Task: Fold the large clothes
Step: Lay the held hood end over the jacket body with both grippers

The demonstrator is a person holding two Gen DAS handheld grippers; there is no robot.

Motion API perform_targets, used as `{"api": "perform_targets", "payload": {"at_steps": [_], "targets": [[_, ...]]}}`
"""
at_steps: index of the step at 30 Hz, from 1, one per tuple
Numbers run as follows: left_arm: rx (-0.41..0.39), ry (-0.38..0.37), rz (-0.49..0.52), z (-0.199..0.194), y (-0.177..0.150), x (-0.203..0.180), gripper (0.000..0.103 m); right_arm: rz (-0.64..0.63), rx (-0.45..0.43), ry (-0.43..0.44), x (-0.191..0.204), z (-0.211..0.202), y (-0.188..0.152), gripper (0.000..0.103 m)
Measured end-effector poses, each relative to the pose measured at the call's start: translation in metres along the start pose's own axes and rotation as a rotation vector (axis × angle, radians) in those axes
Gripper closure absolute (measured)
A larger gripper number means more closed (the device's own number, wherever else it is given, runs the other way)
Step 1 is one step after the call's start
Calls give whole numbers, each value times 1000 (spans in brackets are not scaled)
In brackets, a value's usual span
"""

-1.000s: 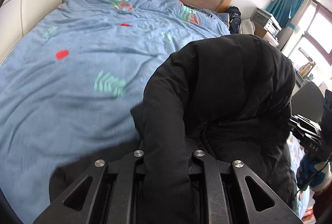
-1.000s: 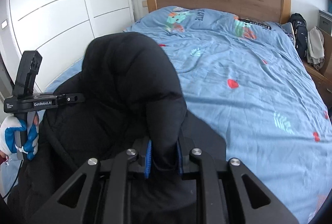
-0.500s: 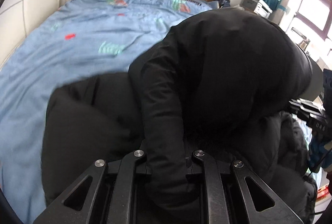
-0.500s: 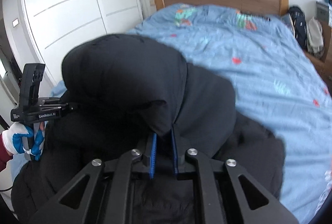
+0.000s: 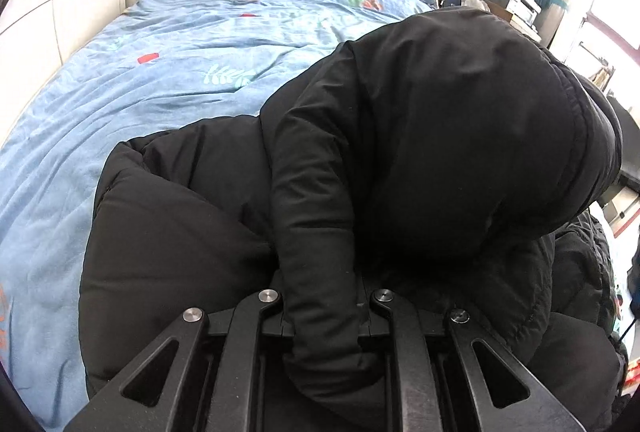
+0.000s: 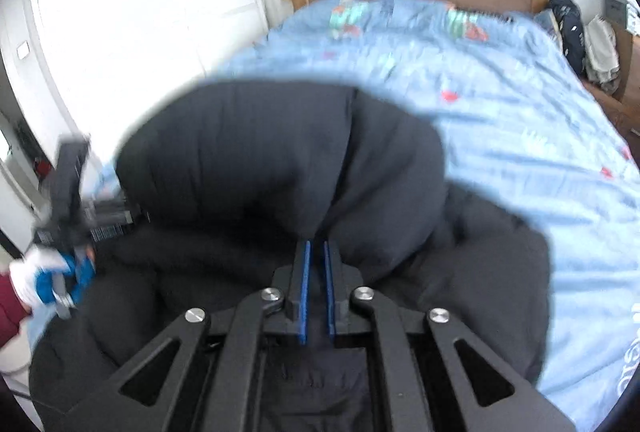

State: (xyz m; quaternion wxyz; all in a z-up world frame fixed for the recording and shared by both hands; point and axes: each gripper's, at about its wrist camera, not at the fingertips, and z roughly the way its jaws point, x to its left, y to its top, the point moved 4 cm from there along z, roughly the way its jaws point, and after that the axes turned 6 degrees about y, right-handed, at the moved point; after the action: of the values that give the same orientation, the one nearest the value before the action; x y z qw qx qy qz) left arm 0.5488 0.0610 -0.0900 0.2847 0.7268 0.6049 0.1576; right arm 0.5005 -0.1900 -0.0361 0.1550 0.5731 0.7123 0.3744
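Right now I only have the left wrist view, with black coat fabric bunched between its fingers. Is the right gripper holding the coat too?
Observer: Yes. In the right wrist view the right gripper has its blue-padded fingers shut on a thin fold of the black coat.
Reviewer: Can you see who is holding the left gripper?
Observer: Partly. A hand in a white and blue glove grips the handle of the left gripper, and a dark red sleeve shows behind it at the picture's left edge. That part of the picture is blurred.
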Motion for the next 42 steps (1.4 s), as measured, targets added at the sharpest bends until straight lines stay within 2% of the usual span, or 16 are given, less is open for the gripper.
{"api": "perform_targets", "payload": {"at_steps": [3, 5, 6, 9, 11, 13, 16, 22, 26, 30, 34, 37, 40, 42], "targets": [[-5, -6, -4, -2, -1, 0, 87, -14, -96, -5, 3, -17, 44, 80], [-8, -8, -12, -4, -4, 4, 85, -28, -135, -23, 6, -14, 69, 54], [-8, -8, -15, -4, -4, 7, 84, -26, -154, -24, 7, -8, 82, 51], [-14, -18, -27, -8, -3, 12, 83, -12, -123, 4, 10, 24, 99, 50], [-25, -28, -48, -16, -3, 17, 74, -25, -72, 4, 14, 46, 96, 50], [-49, -34, -90, -28, -2, 28, 54, -42, -17, 14, 17, 63, 86, 50], [-122, -21, -167, -57, 0, 45, 42, -64, 32, 26, 21, 71, 66, 50], [-212, -18, -206, -80, 35, 52, 31, -93, 93, 33, 23, 80, 34, 50], [-193, -14, -168, -60, 69, 35, 30, -87, 112, 20, 19, 83, 27, 50], [-157, -34, -121, -39, 80, 12, 30, -98, 132, -3, 17, 86, 21, 50], [-146, -42, -44, -35, 82, -14, 30, -114, 159, -15, 17, 90, 14, 50], [-83, -14, -3, -18, 72, -22, 30, -108, 174, -22, 15, 92, 9, 50], [0, 12, 15, 4, 44, -23, 30, -96, 199, -29, 14, 95, 0, 50], [20, 34, 40, 12, 26, -26, 30, -91, 222, -32, 13, 98, -9, 50]]}}
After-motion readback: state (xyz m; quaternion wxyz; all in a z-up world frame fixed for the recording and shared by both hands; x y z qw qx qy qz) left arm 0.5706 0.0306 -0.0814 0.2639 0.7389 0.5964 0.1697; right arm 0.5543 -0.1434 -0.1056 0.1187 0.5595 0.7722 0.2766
